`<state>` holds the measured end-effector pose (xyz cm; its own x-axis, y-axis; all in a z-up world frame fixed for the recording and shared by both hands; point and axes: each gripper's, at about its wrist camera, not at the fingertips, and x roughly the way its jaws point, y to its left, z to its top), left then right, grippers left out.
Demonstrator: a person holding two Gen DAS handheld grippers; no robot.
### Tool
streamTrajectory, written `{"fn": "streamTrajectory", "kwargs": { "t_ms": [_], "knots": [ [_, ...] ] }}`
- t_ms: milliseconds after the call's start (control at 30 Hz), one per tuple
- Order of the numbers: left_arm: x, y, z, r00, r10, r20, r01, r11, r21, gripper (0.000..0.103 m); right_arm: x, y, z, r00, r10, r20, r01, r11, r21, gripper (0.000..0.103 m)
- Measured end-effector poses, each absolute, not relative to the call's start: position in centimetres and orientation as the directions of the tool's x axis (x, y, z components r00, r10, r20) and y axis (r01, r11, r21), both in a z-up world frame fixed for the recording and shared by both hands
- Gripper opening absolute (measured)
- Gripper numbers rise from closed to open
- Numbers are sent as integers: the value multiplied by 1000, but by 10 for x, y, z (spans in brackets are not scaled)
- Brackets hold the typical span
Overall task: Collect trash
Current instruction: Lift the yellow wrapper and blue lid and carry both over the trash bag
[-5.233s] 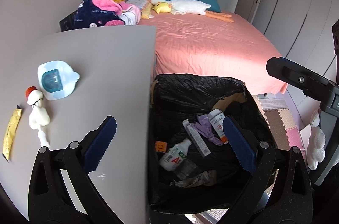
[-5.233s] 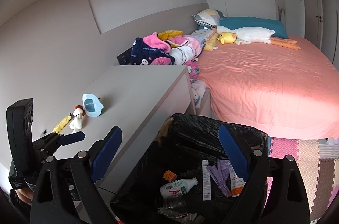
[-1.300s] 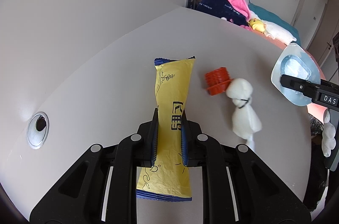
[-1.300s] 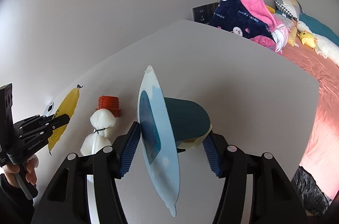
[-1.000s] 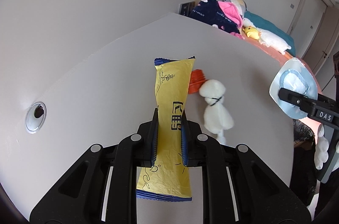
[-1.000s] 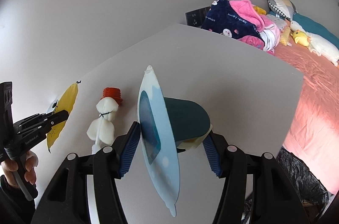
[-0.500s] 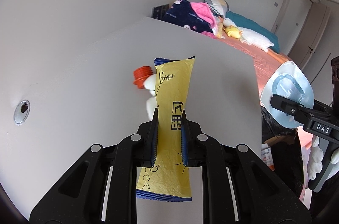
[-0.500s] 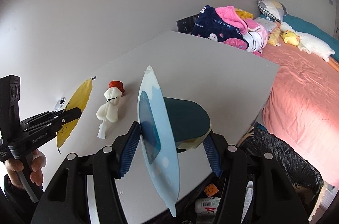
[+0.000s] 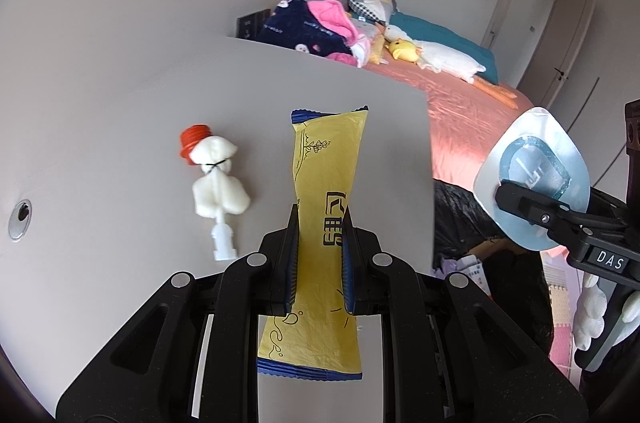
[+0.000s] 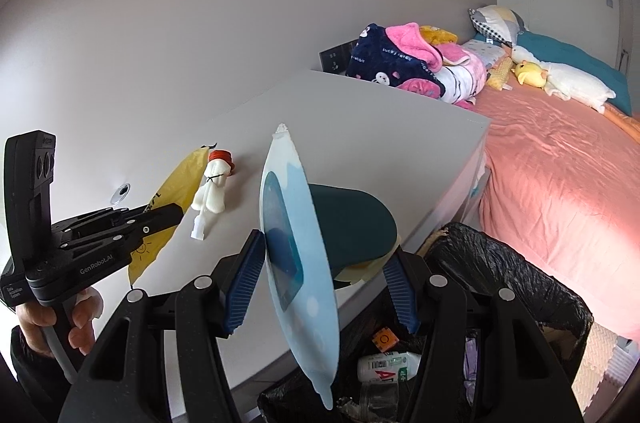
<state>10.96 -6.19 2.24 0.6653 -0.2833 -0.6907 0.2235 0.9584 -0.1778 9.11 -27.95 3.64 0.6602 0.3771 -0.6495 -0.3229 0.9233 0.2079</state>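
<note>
My left gripper (image 9: 319,255) is shut on a yellow snack wrapper (image 9: 320,207) and holds it upright above the grey desk (image 9: 120,127); it also shows in the right wrist view (image 10: 160,207). My right gripper (image 10: 322,279) is shut on a teal plastic cup with a pale blue peel-off lid (image 10: 296,255), held over the desk's edge beside the black-lined trash bin (image 10: 520,275). The cup also shows in the left wrist view (image 9: 532,179). A white squeezed pouch with a red cap (image 9: 218,175) lies on the desk.
The bin holds a bottle (image 10: 388,367), tubes and other scraps. A pink bed (image 10: 560,163) with plush toys and a pile of clothes (image 10: 400,63) lies beyond the desk. A cable hole (image 9: 20,219) is at the desk's left.
Both grippers have risen and swung right toward the bin, each keeping its item. The bin has come into view under the right gripper. The white pouch stays on the desk.
</note>
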Motion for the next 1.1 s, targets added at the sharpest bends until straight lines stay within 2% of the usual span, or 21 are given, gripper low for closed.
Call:
{"fn": "streamTrajectory", "kwargs": {
  "t_ms": [1100],
  "knots": [
    [88, -194, 20, 537, -447, -715, 475, 861, -181, 16, 30, -389, 39, 741, 248, -624, -123, 964, 237, 59]
  ]
}}
